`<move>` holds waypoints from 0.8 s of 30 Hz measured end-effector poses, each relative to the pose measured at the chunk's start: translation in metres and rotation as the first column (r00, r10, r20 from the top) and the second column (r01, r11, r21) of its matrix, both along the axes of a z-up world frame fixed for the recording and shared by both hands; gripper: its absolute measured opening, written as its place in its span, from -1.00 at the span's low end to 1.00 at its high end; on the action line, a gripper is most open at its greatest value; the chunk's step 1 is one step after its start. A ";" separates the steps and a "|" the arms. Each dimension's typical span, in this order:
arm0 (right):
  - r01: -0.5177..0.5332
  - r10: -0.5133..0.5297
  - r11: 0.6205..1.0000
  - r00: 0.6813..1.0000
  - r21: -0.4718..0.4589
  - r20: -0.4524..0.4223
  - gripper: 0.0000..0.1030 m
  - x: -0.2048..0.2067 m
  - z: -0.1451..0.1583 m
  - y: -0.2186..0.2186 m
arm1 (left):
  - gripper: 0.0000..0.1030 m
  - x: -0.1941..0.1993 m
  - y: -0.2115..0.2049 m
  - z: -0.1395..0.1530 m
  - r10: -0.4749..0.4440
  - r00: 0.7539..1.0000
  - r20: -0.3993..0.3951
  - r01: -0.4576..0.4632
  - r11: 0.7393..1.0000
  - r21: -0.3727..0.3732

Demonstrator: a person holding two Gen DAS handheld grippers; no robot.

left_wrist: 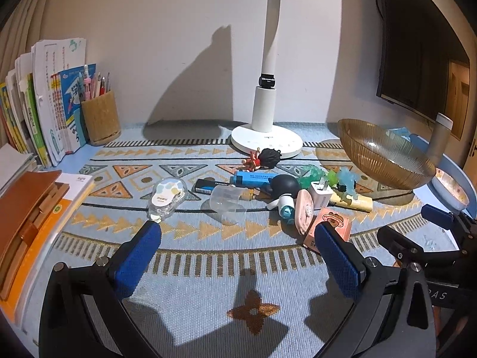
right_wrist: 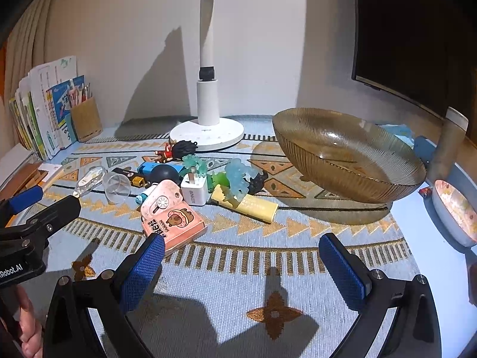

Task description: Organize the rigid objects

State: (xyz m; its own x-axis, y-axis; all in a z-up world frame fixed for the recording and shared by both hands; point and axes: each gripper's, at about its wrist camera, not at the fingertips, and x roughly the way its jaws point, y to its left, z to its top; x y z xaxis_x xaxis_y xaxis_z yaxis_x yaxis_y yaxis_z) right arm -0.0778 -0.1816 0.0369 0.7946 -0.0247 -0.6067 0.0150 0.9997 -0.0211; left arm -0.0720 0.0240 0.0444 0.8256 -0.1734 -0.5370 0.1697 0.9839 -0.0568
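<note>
Amber ribbed glass, the bowl [right_wrist: 348, 161] sits toward the counter's [right_wrist: 226, 286] far right corner, tilted and empty as far as you can see, which makes it the likely home for the clutter. That clutter lies in one heap mid-counter, just in front of the white lamp base [right_wrist: 207, 134].

Work downward in size. The yellow bar-shaped case [right_wrist: 253, 205] lies nearest the bowl, with a pale blue figurine [right_wrist: 238, 179] resting across its far end, so lift the figurine first or the bar will drag it. The pink cartoon box [right_wrist: 176, 223] sits at the heap's near edge, touching the pink mini fan [right_wrist: 161, 201]. Behind them stand the white charger plug [right_wrist: 193, 191] and a clear cup [right_wrist: 117, 188] on its side.

Your right tongs [right_wrist: 241, 264] are spread wide and hold nothing, hovering near the pink box; your left tongs [left_wrist: 238, 247] are likewise released. Take one item per grasp, squeezing across flat faces, and lower each into the bowl gently, since glass will likely chip.
</note>
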 end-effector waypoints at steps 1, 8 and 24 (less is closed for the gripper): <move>0.000 0.000 1.000 1.000 0.000 0.000 1.00 0.000 0.000 0.000 | 0.99 0.000 0.000 0.000 0.000 1.000 0.000 0.000 1.000 0.003; -0.001 0.001 1.000 1.000 -0.003 -0.006 1.00 0.001 -0.001 0.000 | 0.99 0.000 -0.001 0.000 -0.007 1.000 -0.001 0.007 1.000 0.014; -0.001 0.001 1.000 1.000 -0.003 -0.008 1.00 0.002 -0.001 0.001 | 0.99 0.000 -0.001 -0.001 -0.007 1.000 -0.001 0.007 1.000 0.029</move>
